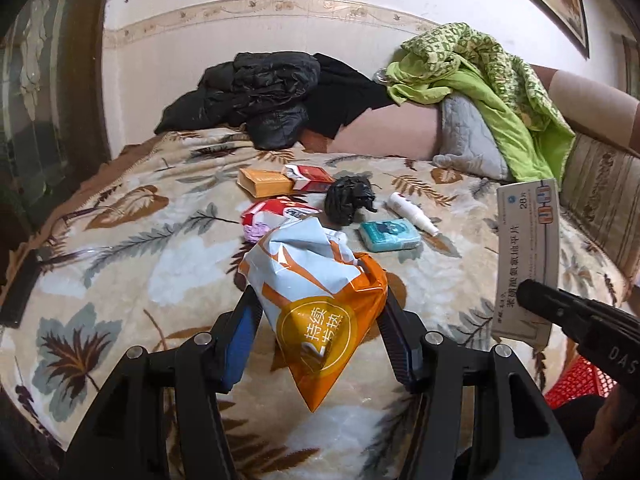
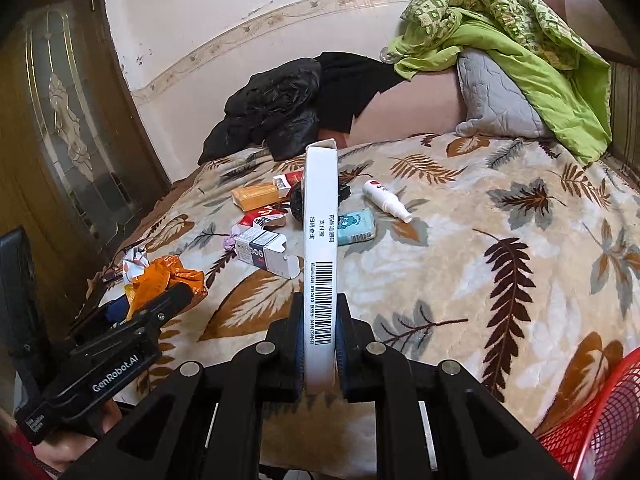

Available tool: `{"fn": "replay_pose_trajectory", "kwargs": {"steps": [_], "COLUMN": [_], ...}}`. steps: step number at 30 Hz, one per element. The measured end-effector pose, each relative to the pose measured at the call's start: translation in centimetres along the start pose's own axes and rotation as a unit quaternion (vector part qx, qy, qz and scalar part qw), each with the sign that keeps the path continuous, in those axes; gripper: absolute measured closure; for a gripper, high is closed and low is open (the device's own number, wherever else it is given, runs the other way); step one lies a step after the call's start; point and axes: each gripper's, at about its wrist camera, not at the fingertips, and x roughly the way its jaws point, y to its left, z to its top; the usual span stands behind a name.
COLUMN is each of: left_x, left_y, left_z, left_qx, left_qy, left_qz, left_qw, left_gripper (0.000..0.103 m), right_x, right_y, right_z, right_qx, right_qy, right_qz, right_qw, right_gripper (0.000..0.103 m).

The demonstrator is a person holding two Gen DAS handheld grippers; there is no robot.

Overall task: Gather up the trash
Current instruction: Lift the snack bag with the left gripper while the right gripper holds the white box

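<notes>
The left gripper clamps a light, crinkly, slippery wrapper at lower centre, while the right gripper pinches a stiff, crushable box edgewise at centre frame, best held near its end.

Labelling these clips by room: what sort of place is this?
Most likely a home bedroom: a bed under a leaf-print blanket, a quilted grey pillow beneath a green quilt, and dark clothes piled by the wall.

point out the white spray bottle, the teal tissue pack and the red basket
white spray bottle [image 2: 385, 199], right wrist view, middle of its body
teal tissue pack [image 1: 389, 234], left wrist view, centre of its top face
red basket [image 2: 600, 420], right wrist view, its mesh wall
</notes>
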Motion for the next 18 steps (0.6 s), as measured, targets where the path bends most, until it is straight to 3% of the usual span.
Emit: {"fn": "replay_pose_trajectory", "kwargs": {"steps": [18], "left_x": [0.55], "left_y": [-0.44], "left_z": [0.07], "left_qx": [0.009], "left_qy": [0.007], "left_qz": [0.021], "left_qw": [0.9997], "left_gripper": [0.046], "right_x": [0.66], "right_y": [0.42], "right_z": [0.00], "right_qx": [-0.005], "right_qy": [0.003], "right_qz": [0.015], "right_qw": [1.000], "right_gripper": [0.089]}}
